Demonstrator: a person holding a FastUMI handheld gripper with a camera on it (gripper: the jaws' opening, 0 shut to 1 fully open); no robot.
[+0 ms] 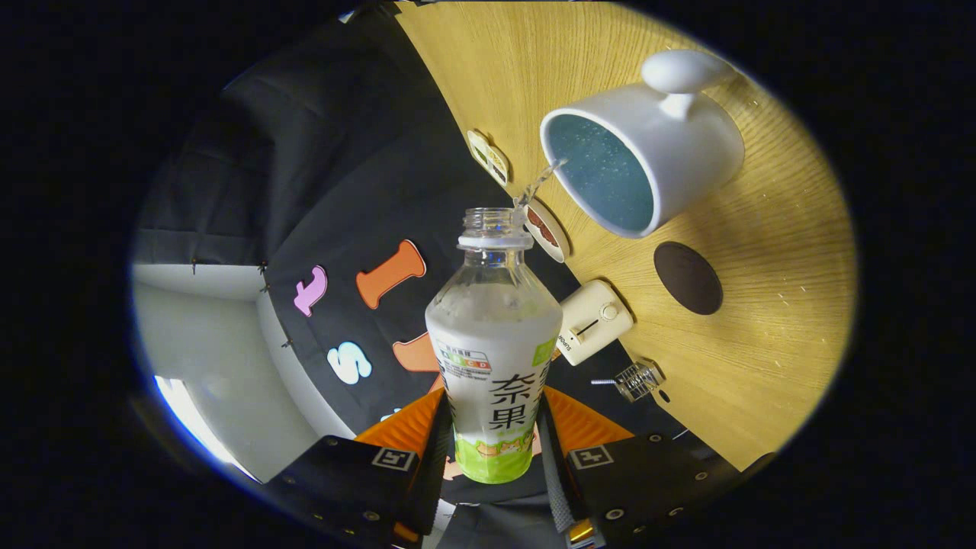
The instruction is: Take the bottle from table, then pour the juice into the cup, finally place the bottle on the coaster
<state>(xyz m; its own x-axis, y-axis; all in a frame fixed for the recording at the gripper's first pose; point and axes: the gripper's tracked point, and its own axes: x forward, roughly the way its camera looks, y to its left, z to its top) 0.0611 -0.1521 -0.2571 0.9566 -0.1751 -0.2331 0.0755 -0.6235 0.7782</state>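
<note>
My gripper [494, 442] is shut on the lower body of a clear plastic bottle [493, 335] with a white and green label, both fingers pressing its sides. The bottle has no cap, and the whole view is rolled over with it. A thin stream of liquid [540, 181] runs from the bottle's mouth to the rim of a white cup [648, 152] with a blue inside and a rounded handle, which stands on the wooden table [762, 320]. A dark round coaster [688, 277] lies on the table beside the cup, beyond my fingers.
A small cream toaster [593, 320] stands at the table's edge near the coaster. A little clear glass object [639, 380] lies close to it. Small flat oval items [546, 229] line the table edge by the cup. The black cloth wall runs behind the bottle.
</note>
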